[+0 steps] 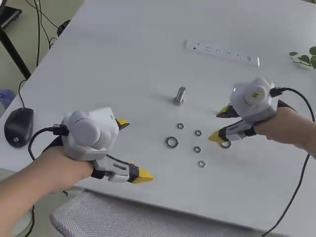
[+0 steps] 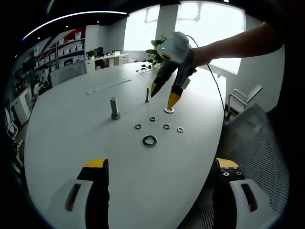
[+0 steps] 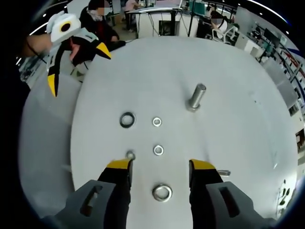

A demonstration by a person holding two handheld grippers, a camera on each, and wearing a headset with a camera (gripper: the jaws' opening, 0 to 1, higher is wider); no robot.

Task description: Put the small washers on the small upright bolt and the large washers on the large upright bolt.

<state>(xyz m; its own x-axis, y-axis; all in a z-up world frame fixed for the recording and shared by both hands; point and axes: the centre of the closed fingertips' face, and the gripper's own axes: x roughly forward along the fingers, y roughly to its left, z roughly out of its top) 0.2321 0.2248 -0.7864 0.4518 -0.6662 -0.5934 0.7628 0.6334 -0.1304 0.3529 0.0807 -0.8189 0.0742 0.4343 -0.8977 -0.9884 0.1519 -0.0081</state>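
The large upright bolt [image 1: 179, 96] stands mid-table, also seen in the right gripper view [image 3: 196, 97]. A thin small bolt [image 2: 147, 95] stands behind my right gripper [image 2: 163, 95]. One large washer [image 1: 172, 142] lies flat in front of the large bolt. A second large washer [image 3: 162, 192] lies on the table between the open jaws of my right gripper [image 3: 160, 164], which hovers over it untouched [image 1: 218, 125]. Several small washers [image 1: 198, 133] are scattered between the two. My left gripper [image 1: 132, 148] hangs open and empty near the front edge [image 2: 160, 164].
A white power strip [image 1: 222, 52] lies at the back of the white table [image 1: 123, 59]. A black mouse [image 1: 18, 126] sits at the left edge, plant leaves [image 1: 305, 57] at the far right. A grey mesh chair [image 1: 98, 217] stands below the front edge.
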